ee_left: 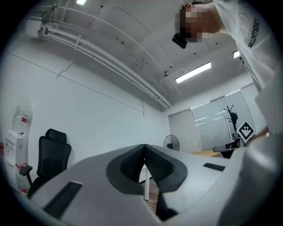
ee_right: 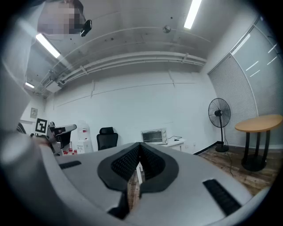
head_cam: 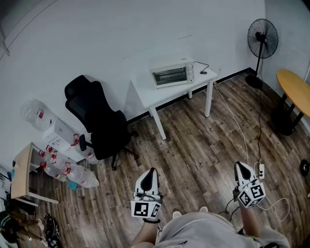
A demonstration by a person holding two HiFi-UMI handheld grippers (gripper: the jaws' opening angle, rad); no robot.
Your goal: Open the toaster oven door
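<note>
Here, wood floor, toaster oven on white table, left hand-held gripper, right hand-held gripper, both closed.

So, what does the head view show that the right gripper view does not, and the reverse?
Only the head view: the person's shoe tips and a small light-wood table at the far left. Only the right gripper view: ceiling light strips, ceiling pipes, and the right gripper seen along its jaws, which are together with nothing between them. Both: the toaster oven, door closed, on the white table, the black office chair, the standing fan and the round wooden table.
</note>
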